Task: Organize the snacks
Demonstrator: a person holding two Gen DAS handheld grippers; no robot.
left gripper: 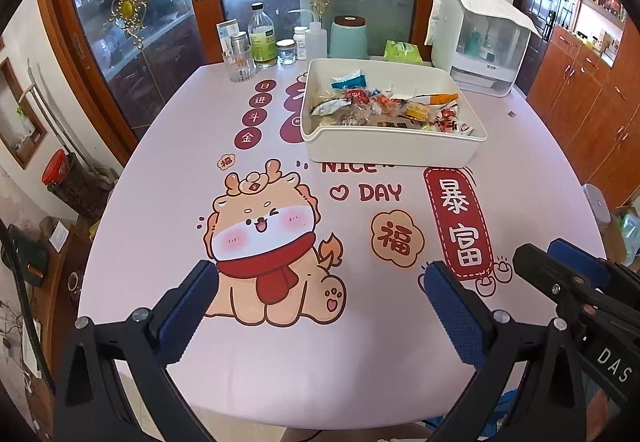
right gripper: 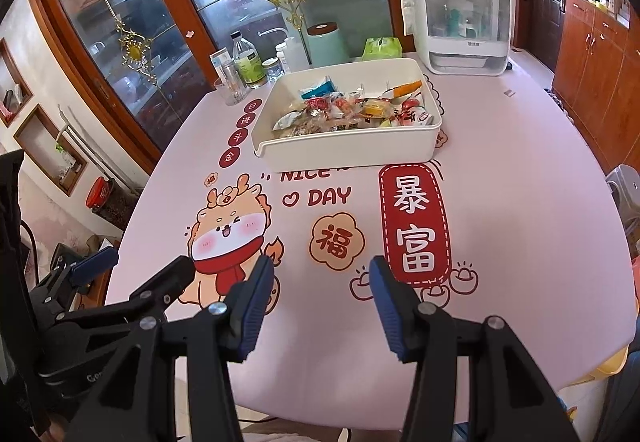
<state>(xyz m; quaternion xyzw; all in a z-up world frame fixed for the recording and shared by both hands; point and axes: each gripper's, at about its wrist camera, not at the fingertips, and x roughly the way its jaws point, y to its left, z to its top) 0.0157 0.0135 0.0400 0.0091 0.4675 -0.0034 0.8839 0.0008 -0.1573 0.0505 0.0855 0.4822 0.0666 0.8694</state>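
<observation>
Snacks [left gripper: 384,108], a heap of wrapped packets too jumbled to count, fill one white tray [left gripper: 390,150] towards the far edge of the table [left gripper: 168,178]. At the near edge, two tools hover above the pink cartoon-printed cloth: the left hand-held gripper [left gripper: 320,306] with its blue pads spread wide and nothing between them, and the right hand-held gripper [right gripper: 320,302] with its pads apart at a moderate gap, also holding nothing. Behind the tray, along the far edge, stand one mint-green canister [left gripper: 349,36], one green tissue pack [left gripper: 402,51], one covered white appliance [left gripper: 478,42] and a cluster of bottles and jars [left gripper: 276,40]. Each view catches the other gripper at its side; only the right view shows a yellow stool at the table's near right corner.
</observation>
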